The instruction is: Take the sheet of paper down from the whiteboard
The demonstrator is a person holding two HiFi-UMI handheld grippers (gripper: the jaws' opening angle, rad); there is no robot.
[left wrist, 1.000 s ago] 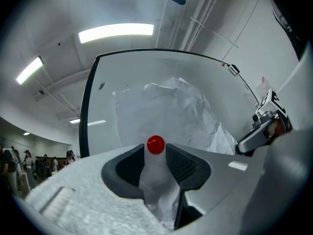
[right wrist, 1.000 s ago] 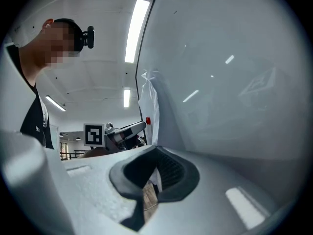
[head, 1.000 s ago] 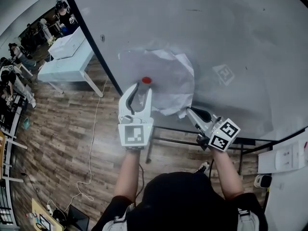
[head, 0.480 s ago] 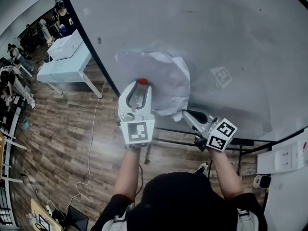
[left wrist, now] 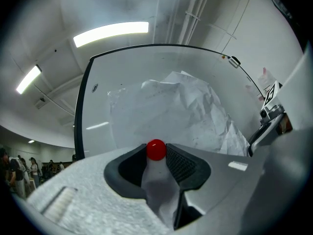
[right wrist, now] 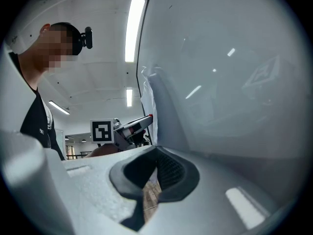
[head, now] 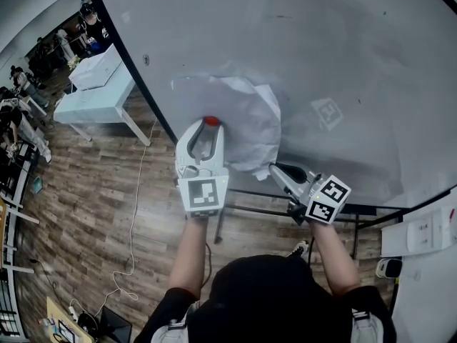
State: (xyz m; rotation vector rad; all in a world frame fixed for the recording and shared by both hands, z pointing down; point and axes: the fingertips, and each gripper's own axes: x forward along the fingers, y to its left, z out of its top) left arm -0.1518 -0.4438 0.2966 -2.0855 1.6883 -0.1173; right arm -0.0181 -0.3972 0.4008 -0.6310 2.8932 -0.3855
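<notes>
1. The whiteboard (head: 335, 56) stands upright with a dark frame. The person faces it, one gripper in each hand, both arms reaching forward.
2. The sheet of paper (head: 250, 123) is on the board's lower left part. It is white, badly crumpled and bulging off the surface, and its lower right corner hangs loose.
3. A red magnet (head: 211, 121), small and round, sits at the sheet's lower left area.
4. The left gripper (head: 211, 127) points up at the board with its tips at the magnet. In the left gripper view the magnet sits right between the two pads and touches both. The jaws have just been closing in on it, and the grip is fairly wide because of the magnet.
5. The right gripper (head: 275, 168) is low and to the right, with its tips at the sheet's lower right corner. In the right gripper view the jaws are drawn narrow. The paper's edge runs down into the tips, so it is pinching the sheet.
6. The two grippers are well apart, on opposite lower sides of the sheet.
7. The marker cube (head: 203, 196) on the left gripper faces up at the head camera.
8. A pale table (head: 96, 98) stands left of the board on the wood floor (head: 86, 191). A white cable (head: 136, 213) trails across the floor.
9. Several people (head: 25, 84) are at the far left edge, too small to make out.
</notes>
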